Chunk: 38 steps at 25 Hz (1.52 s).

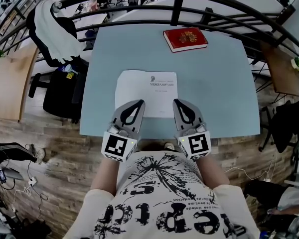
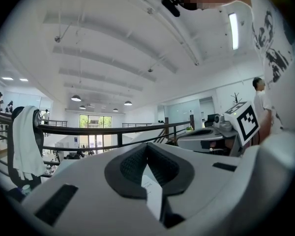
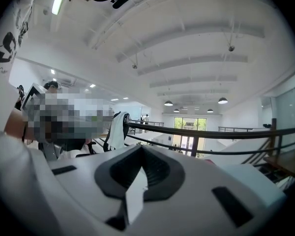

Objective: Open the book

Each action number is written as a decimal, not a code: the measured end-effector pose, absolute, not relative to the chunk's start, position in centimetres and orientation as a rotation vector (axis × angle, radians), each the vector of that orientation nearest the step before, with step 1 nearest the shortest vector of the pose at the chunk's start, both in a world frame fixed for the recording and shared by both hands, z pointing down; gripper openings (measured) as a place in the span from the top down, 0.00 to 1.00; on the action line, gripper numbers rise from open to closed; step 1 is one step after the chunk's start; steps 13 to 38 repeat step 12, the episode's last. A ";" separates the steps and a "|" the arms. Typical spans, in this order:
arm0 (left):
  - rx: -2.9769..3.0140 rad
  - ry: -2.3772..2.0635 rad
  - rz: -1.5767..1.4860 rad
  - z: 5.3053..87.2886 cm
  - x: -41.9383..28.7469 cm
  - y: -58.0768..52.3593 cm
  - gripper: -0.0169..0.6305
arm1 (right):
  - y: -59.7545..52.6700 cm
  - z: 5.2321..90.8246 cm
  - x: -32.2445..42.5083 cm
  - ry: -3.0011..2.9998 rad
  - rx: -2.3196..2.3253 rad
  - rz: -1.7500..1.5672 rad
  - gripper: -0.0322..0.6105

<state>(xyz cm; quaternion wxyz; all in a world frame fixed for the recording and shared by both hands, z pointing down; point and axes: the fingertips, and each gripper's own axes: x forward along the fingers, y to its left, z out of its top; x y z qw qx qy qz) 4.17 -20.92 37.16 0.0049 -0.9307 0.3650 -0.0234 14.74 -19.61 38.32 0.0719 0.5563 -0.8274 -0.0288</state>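
Observation:
A thin white book [image 1: 147, 91] with a printed cover lies closed in the middle of the pale blue table [image 1: 214, 93]. My left gripper [image 1: 138, 103] is shut, its tips over the book's near left corner. My right gripper [image 1: 178, 103] is shut too, its tips over the near right corner. Whether either tip touches the cover I cannot tell. In the left gripper view the left gripper [image 2: 147, 145] shows its jaws meeting, with a sliver of the white book [image 2: 152, 193] behind them. The right gripper view shows the same for the right gripper [image 3: 141, 147] and the white book [image 3: 134, 198].
A red book [image 1: 185, 39] lies at the table's far right. A black railing [image 1: 177, 6] curves behind the table. A dark chair with a white garment [image 1: 55, 31] stands at the left. Wooden floor with cables [image 1: 25, 183] lies below the near edge.

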 end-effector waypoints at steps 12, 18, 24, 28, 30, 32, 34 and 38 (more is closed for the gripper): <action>-2.922 1.194 -0.079 37.0 3.6 -21.0 0.95 | -19.4 38.3 14.8 -2.481 1.674 -0.078 0.93; -2.922 1.194 -0.079 37.0 3.6 -21.0 0.95 | -19.4 38.3 14.8 -2.481 1.674 -0.078 0.93; -2.922 1.194 -0.079 37.0 3.6 -21.0 0.95 | -19.4 38.3 14.8 -2.481 1.674 -0.078 0.93; -2.922 1.194 -0.079 37.0 3.6 -21.0 0.95 | -19.4 38.3 14.8 -2.481 1.674 -0.078 0.93; -2.922 1.194 -0.079 37.0 3.6 -21.0 0.95 | -19.4 38.3 14.8 -2.481 1.674 -0.078 0.93; -2.922 1.194 -0.079 37.0 3.6 -21.0 0.95 | -19.4 38.3 14.8 -2.481 1.674 -0.078 0.93; -2.922 1.194 -0.079 37.0 3.6 -21.0 0.95 | -19.4 38.3 14.8 -2.481 1.674 -0.078 0.93; -2.922 1.194 -0.079 37.0 3.6 -21.0 0.95 | -19.4 38.3 14.8 -2.481 1.674 -0.078 0.93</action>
